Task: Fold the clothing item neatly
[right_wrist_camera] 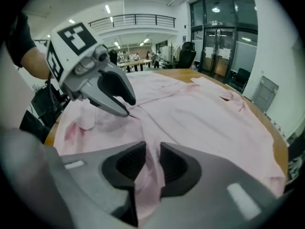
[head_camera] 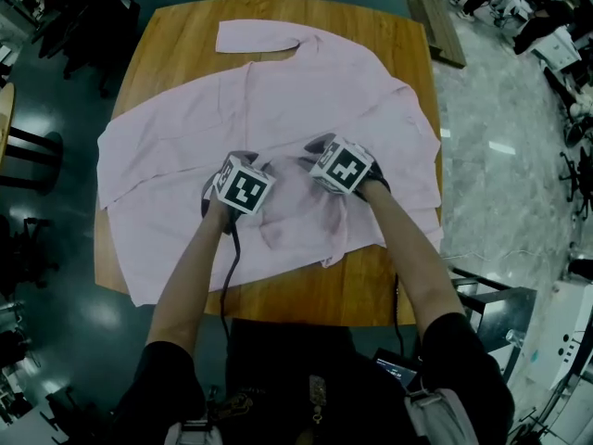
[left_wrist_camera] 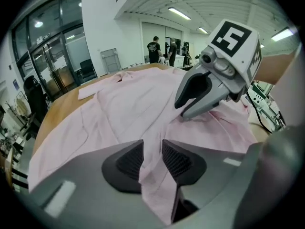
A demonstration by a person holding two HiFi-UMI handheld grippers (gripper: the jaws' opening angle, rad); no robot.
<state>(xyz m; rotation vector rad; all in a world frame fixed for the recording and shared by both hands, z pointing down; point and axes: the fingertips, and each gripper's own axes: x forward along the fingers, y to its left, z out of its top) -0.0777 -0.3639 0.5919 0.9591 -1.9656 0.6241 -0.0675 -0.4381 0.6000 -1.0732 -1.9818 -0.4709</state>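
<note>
The left gripper [left_wrist_camera: 152, 157] is held with its jaws partly apart. A raised ridge of the pink shirt [head_camera: 278, 100] is seen standing between its pads, but it is not clamped flat. The right gripper [right_wrist_camera: 152, 162] is likewise set partly open over a second ridge of the same cloth, and no firm pinch is shown. Both are pointed steeply down, side by side, in the near half of the garment. This placement is judged to suit taking hold along one line, so that a straight fold can be drawn.

The shirt is spread over the wooden table [head_camera: 185, 35] and nearly covers it. One sleeve [head_camera: 259, 35] is laid toward the far edge, and the table's left and right edges are reached by the cloth. Around the grippers the fabric is rumpled, and a neat crease is likely to be spoiled unless this is smoothed. A black cable [head_camera: 225, 276] is hung from the left gripper across the near hem and could drag on it.

Beyond the table, a dark chair [left_wrist_camera: 33, 97] and standing people [left_wrist_camera: 153, 49] are seen well apart, and the work is not obstructed by them.
</note>
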